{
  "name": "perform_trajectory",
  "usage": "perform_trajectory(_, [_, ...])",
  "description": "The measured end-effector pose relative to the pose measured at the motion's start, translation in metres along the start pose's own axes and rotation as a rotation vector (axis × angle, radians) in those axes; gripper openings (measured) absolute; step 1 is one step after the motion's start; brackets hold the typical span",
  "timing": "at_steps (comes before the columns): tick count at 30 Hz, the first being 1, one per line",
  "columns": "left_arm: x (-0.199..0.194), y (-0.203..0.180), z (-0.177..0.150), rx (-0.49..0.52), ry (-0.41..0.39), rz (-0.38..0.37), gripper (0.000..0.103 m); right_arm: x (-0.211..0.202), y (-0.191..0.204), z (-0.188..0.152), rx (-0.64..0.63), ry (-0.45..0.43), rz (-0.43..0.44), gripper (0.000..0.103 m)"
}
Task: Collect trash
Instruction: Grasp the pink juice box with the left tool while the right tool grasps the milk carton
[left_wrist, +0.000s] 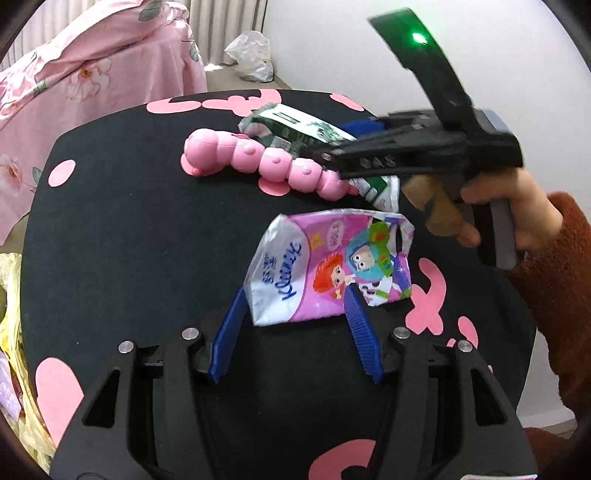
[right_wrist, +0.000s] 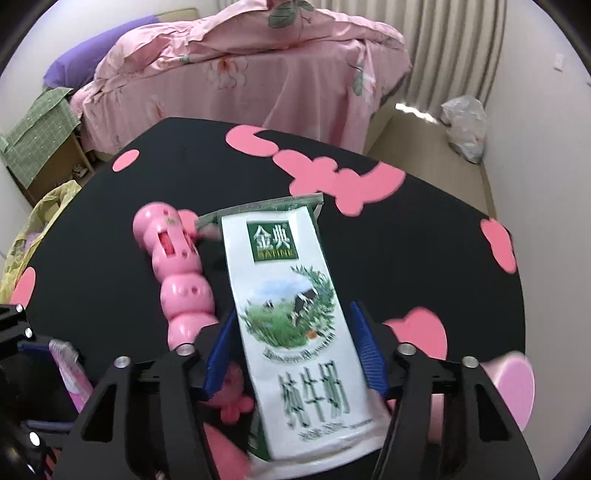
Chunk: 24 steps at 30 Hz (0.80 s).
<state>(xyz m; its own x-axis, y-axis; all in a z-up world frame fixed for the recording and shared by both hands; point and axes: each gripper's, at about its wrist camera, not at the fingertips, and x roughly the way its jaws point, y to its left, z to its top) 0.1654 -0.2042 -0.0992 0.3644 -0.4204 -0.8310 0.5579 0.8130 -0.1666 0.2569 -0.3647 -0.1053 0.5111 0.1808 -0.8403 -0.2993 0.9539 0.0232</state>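
Both bits of trash are still on my black counter (left_wrist: 122, 229). The pink tissue wrapper (left_wrist: 325, 269) sits between my left gripper (left_wrist: 295, 299) jaws, which I hold partly open around it. The milk carton (right_wrist: 295, 317) lies between my right gripper (right_wrist: 291, 314) jaws, open and not squeezing yet. Nothing is picked up. A pink toy (left_wrist: 258, 162) lies beside the carton.

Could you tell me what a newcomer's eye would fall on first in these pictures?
Probably the milk carton, lying large between the right gripper's blue fingers. Next, the bright cartoon tissue packet on the black table, its near edge between the left gripper's fingers. A pink beaded toy lies beside the carton.
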Motion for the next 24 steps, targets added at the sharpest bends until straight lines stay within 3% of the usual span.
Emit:
perform_trajectory(7, [-0.015,0.013,-0.002,-0.069,-0.04,0.03,0.053,-0.035,-0.005,-0.038,0.082,-0.012,-0.002,0.047])
perform_trajectory(12, [-0.033,0.02,-0.007,-0.139,-0.058,-0.016,0.053,-0.056,0.004,-0.078,0.079,-0.006,-0.029,0.047])
perform_trajectory(15, [-0.039,0.013,-0.011,-0.124,-0.062,-0.014,0.053,-0.072,0.017,-0.098,0.096,-0.016,0.032,0.047])
perform_trajectory(20, [-0.041,0.003,-0.016,-0.153,-0.04,-0.053,0.053,-0.092,0.054,-0.123,0.04,-0.042,0.062,0.047])
perform_trajectory(22, [-0.04,0.0,-0.021,-0.182,-0.016,-0.016,0.053,-0.1,0.06,-0.132,0.054,-0.049,0.093,0.047])
perform_trajectory(24, [-0.042,0.0,-0.028,-0.228,-0.005,0.025,0.053,-0.109,0.059,-0.142,0.062,-0.071,0.053,0.047])
